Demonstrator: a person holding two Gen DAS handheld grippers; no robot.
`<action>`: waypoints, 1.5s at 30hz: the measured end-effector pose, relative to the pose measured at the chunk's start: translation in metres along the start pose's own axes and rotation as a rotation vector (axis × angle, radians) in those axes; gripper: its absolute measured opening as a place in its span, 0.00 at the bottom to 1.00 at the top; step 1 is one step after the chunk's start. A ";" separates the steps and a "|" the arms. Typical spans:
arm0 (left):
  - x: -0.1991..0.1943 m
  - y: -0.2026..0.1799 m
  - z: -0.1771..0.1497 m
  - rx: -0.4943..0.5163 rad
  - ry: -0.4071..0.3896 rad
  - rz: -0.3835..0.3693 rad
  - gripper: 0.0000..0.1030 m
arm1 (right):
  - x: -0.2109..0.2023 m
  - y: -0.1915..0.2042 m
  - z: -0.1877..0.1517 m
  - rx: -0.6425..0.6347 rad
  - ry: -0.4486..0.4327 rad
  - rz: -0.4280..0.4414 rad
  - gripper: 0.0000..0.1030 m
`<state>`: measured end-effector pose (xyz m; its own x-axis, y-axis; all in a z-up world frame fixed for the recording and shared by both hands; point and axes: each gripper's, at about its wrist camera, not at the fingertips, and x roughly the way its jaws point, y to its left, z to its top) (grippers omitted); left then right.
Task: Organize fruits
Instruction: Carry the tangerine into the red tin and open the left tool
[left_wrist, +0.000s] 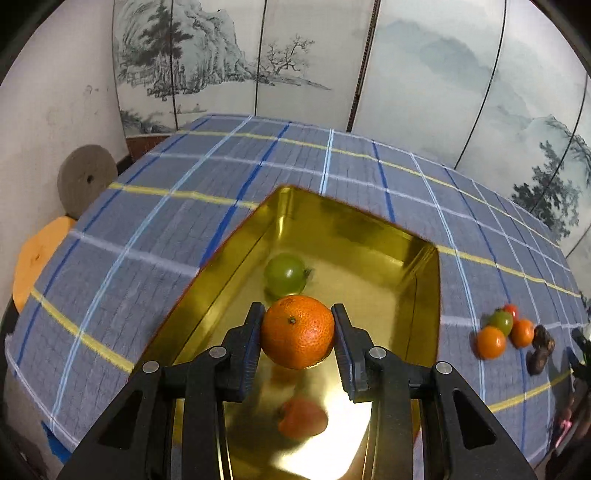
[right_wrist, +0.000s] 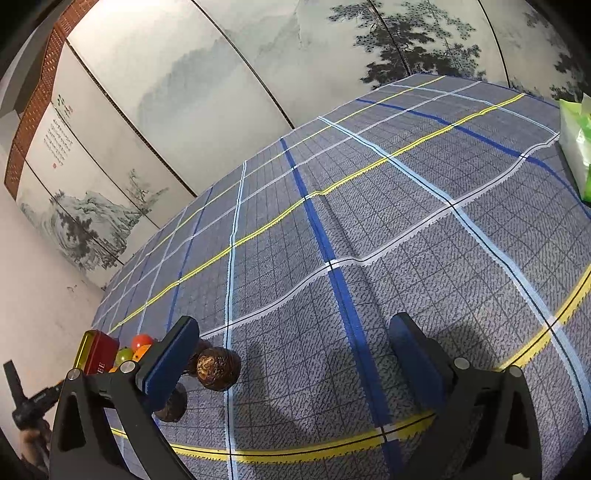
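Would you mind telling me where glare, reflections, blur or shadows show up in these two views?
Left wrist view: glare on the gold tin, which mirrors the orange held by the left gripper; the green fruit is slightly blurred. Right wrist view: sharp, with the open right gripper casting soft shadows on the tablecloth; fisheye bends its stripes.

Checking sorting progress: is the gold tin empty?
No. A green fruit lies inside the gold tin.
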<state>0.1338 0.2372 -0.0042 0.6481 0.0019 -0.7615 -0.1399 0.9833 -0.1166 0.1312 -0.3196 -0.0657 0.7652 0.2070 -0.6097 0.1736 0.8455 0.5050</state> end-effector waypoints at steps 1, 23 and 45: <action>0.001 -0.007 0.007 0.008 -0.003 -0.001 0.36 | 0.000 0.000 0.000 0.000 0.000 0.000 0.99; 0.116 -0.031 0.072 0.115 0.197 0.173 0.36 | -0.004 -0.003 -0.001 0.010 -0.005 0.018 0.99; 0.076 -0.017 0.069 0.081 0.051 0.096 0.70 | -0.005 -0.003 -0.002 0.010 -0.006 0.017 0.99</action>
<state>0.2372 0.2333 -0.0164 0.5957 0.0894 -0.7982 -0.1375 0.9905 0.0084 0.1255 -0.3224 -0.0649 0.7715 0.2182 -0.5976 0.1671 0.8368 0.5214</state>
